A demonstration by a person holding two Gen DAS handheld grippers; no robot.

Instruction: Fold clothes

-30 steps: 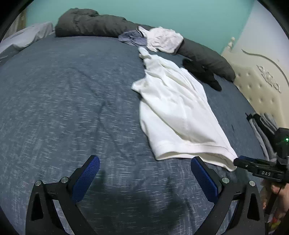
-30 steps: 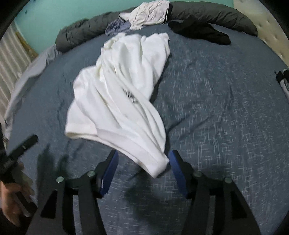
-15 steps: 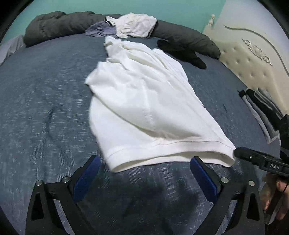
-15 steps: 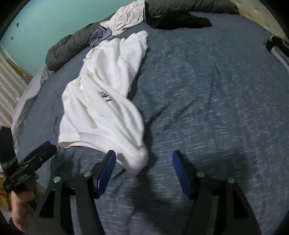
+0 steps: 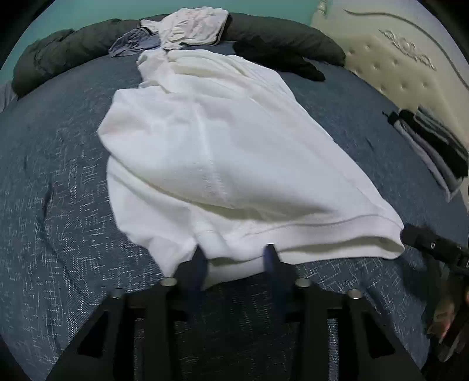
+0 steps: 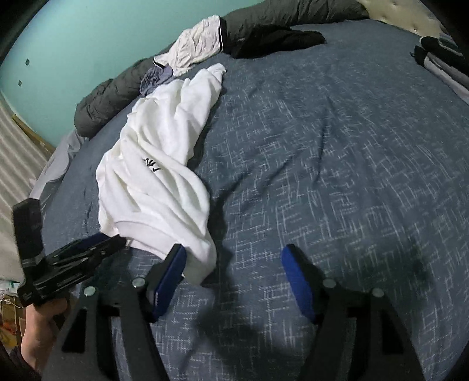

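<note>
A white shirt (image 5: 222, 152) lies crumpled lengthwise on the blue bed cover (image 5: 58, 205). My left gripper (image 5: 234, 258) has its jaws partly closed around the shirt's near hem, with a gap still between the blue pads. In the right wrist view the same shirt (image 6: 158, 164) lies to the left, and my right gripper (image 6: 234, 263) is open, its left pad (image 6: 173, 269) beside the hem's near corner. The left gripper (image 6: 96, 246) shows there at the hem's left end. The right gripper's body shows at the right edge of the left wrist view (image 5: 431, 246).
A dark duvet roll (image 5: 278, 41) runs along the bed's far edge, with a pale crumpled garment (image 5: 193, 26) and a grey-blue one (image 5: 132, 44) on it. A black garment (image 6: 275, 41) lies near it. Folded dark clothes (image 5: 433, 146) sit by the cream headboard (image 5: 395, 52).
My left gripper moved up to the shirt's hem and narrowed its jaws around it. My right gripper shifted right, so the hem corner now lies by its left pad.
</note>
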